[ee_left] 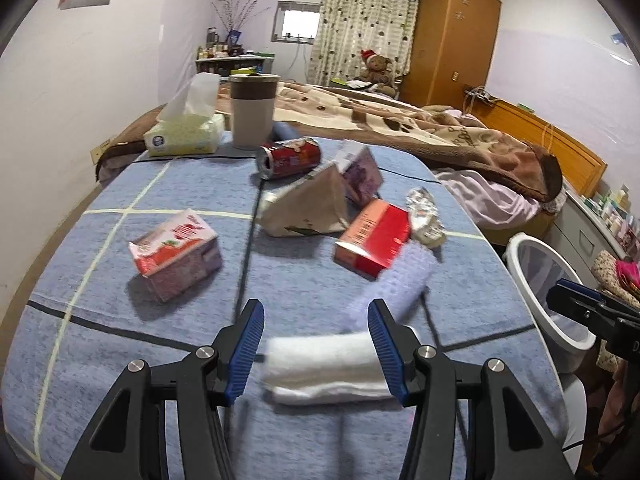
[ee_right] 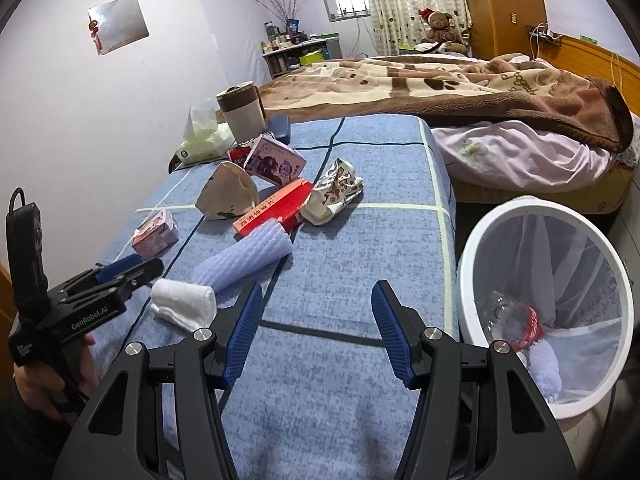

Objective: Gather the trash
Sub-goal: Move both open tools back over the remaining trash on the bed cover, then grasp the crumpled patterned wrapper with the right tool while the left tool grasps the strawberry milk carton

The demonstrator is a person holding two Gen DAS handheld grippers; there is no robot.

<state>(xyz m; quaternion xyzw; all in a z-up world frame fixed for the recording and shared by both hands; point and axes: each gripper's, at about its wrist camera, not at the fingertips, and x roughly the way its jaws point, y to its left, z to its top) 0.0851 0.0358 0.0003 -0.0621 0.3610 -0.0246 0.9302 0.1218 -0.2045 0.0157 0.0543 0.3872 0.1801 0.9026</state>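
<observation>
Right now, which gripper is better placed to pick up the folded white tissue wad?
Left. The left gripper is open with the white tissue wad already between its fingers. The right gripper is also open but over bare blue cloth, nearer the white bin.

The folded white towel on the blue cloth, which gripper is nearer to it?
Left. The left gripper has its open jaws on either side of the folded white towel; the right gripper hovers further right, near the white trash bin.
</observation>
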